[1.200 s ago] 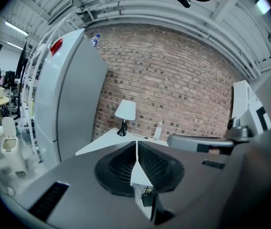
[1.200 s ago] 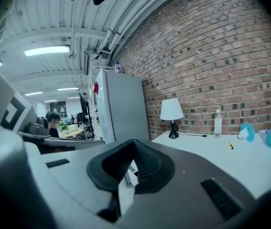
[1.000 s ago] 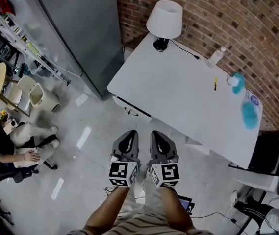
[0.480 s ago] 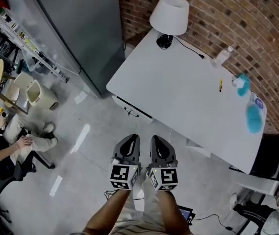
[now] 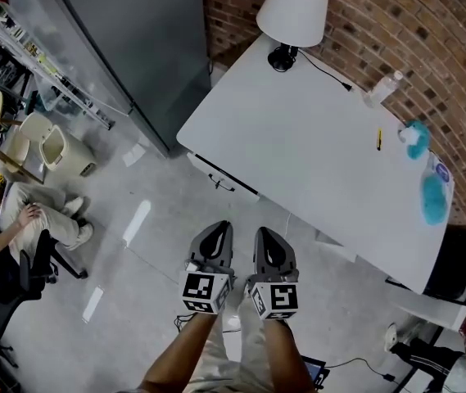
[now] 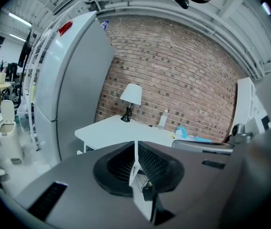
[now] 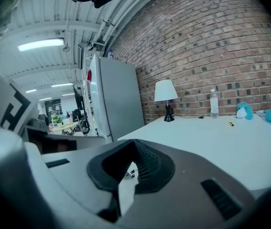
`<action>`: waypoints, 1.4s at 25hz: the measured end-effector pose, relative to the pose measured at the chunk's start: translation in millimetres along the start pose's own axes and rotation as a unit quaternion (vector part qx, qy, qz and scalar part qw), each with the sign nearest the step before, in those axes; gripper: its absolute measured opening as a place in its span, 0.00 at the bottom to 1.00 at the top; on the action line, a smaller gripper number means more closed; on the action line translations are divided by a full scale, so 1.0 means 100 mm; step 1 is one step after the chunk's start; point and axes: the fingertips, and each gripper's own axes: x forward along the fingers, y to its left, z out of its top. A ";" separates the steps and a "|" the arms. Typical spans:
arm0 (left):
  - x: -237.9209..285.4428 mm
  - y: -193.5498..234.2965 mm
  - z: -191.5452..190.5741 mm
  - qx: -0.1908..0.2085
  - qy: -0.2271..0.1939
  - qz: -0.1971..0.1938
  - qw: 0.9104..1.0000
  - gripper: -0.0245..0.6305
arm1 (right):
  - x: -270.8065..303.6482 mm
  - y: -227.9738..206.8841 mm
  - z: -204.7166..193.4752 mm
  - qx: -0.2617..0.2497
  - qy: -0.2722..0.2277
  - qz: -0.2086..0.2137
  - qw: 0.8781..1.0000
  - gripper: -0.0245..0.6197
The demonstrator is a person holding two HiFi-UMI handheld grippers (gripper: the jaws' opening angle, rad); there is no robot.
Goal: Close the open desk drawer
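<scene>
A white desk point(image 5: 314, 154) stands against the brick wall. Under its near-left edge a white drawer point(image 5: 219, 178) with a dark handle sticks out a little. My left gripper point(image 5: 219, 228) and right gripper point(image 5: 264, 233) hang side by side over the floor, well short of the drawer and apart from it. Both are shut with nothing between their jaws. In the left gripper view my left gripper point(image 6: 135, 152) points at the desk point(image 6: 121, 130). In the right gripper view my right gripper point(image 7: 134, 157) lies below the desk top point(image 7: 211, 137).
On the desk are a white lamp point(image 5: 294, 11), a bottle point(image 5: 382, 88), a yellow pen point(image 5: 379, 140) and blue items point(image 5: 433, 195). A tall grey cabinet point(image 5: 134, 39) stands left of the desk. A seated person point(image 5: 28, 223) and bins point(image 5: 52, 150) are far left.
The head view has drifted, so the desk sits slightly higher and to the right. Both grippers stay shut, side by side. The seated person at the left has shifted.
</scene>
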 end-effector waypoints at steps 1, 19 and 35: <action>0.01 0.01 -0.03 -0.002 0.000 0.000 1.000 0.05 | 0.00 -0.01 -0.03 0.001 -0.001 0.000 1.000 0.04; 0.22 0.25 -0.67 -0.056 -0.006 -0.021 0.998 0.05 | 0.16 -0.03 -0.63 0.008 -0.012 0.000 1.000 0.04; 0.43 0.37 -1.14 -0.208 0.002 -0.082 0.975 0.05 | 0.20 -0.05 -0.95 0.002 -0.008 0.007 1.000 0.04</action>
